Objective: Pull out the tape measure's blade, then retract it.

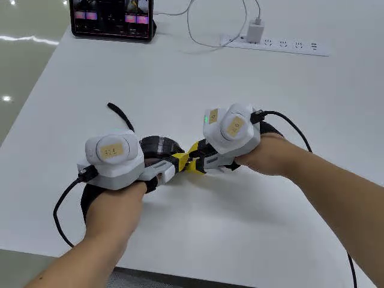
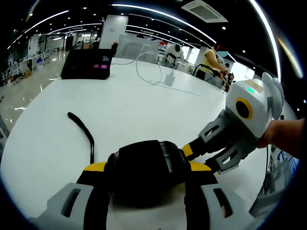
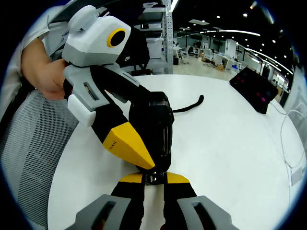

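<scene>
Left gripper (image 2: 146, 168) clamps the black tape measure (image 2: 144, 155) on a white table (image 1: 270, 90); right gripper (image 3: 154, 178) pinches its front end.

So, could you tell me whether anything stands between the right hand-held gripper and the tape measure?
Nothing visible does: the right hand-held gripper is pinched on the front of the tape measure, which the left hand-held gripper holds.

Quick count: one tape measure (image 1: 161, 146) with one black strap (image 1: 120, 114), plus two grippers, left (image 1: 174, 161) and right (image 1: 197, 157). Along the tabletop's (image 1: 240, 228) far edge there's one tablet (image 1: 112, 18), one power strip (image 1: 276, 43) and one charger (image 1: 256, 30).
</scene>
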`<state>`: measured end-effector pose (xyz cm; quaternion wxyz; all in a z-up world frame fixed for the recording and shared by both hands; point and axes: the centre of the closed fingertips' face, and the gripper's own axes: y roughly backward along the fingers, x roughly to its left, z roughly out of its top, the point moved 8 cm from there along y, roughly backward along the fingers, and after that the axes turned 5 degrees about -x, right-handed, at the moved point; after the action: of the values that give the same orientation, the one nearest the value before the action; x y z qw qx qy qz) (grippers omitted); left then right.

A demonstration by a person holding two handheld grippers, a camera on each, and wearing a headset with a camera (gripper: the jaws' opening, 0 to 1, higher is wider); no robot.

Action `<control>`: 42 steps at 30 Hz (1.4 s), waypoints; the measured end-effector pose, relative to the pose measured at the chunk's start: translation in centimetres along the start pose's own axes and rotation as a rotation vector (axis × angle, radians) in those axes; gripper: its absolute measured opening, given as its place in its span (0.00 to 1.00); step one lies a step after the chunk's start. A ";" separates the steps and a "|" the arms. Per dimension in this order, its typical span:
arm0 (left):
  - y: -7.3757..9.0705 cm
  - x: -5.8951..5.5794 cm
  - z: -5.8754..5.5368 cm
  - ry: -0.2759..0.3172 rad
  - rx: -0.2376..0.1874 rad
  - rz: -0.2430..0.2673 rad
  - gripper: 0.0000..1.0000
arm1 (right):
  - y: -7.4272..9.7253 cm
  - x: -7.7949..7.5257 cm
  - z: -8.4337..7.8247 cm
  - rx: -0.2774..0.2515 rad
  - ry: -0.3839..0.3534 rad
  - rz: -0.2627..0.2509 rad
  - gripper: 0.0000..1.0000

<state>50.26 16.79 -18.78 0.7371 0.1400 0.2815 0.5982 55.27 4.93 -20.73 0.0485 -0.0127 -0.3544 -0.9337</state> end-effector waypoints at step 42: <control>-0.1 0.2 0.1 -0.019 -0.004 -0.015 0.61 | 0.5 0.0 -0.2 0.014 -0.006 -0.050 0.32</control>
<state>50.40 16.94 -18.75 0.7443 0.1422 0.2745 0.5920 55.34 4.39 -20.58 0.0240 -0.0062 -0.3613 -0.9321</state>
